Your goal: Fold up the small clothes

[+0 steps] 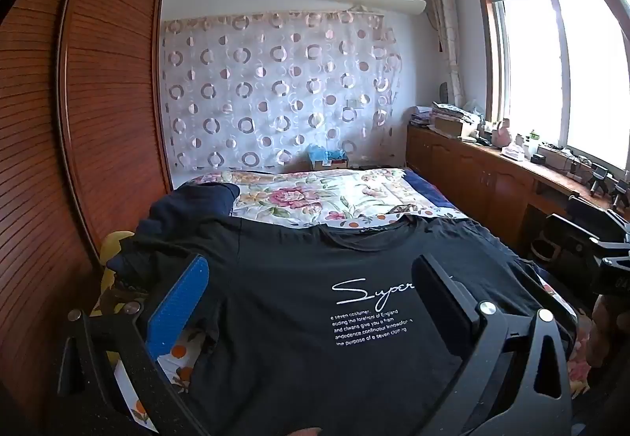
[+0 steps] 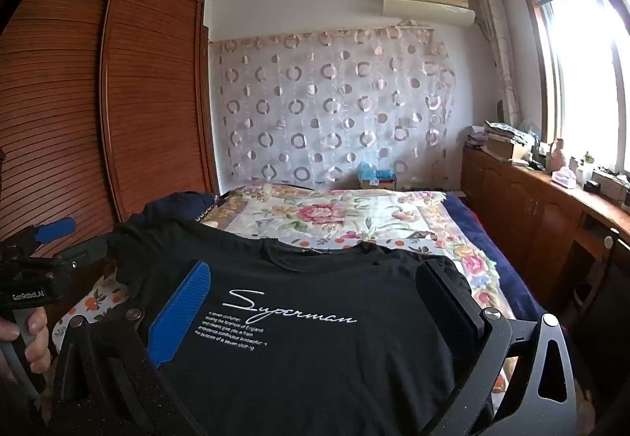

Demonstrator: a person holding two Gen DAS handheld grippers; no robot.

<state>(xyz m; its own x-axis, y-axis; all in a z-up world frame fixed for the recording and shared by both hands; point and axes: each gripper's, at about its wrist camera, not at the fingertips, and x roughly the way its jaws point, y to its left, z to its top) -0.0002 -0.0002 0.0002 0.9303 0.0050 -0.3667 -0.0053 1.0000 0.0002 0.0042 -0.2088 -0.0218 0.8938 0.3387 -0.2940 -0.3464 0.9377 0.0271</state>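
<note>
"Two grippers, both with jaws spread as wide as they go and nothing between the pads," says the trainer. "The left gripper (image 1: 311, 302) and the right gripper (image 2: 315, 302) hover over the black T-shirt (image 2: 315, 337), neither touching cloth, as far as the views let one judge."

"Where does the shirt lie for them?" asks the learner.

"Spread front-up on the floral bedspread (image 2: 354, 215), directly ahead of and beneath both tools, collar (image 2: 315, 253) at the far end, white lettering (image 2: 291, 312) between the right gripper's fingers. One sleeve (image 1: 165, 259) bunches ahead of the left gripper's blue pad (image 1: 179, 312)."

"So how should the person start?"

"Probably by flattening that rumpled sleeve first. Then each tool should drop to a shoulder or side seam at its own outer edge, pinch a single layer, and carry it toward the middle in step with the other. Uneven pulls would likely skew the fold. A darker garment (image 1: 193, 200) lies beyond the left tool; better to keep clear of it."
</note>
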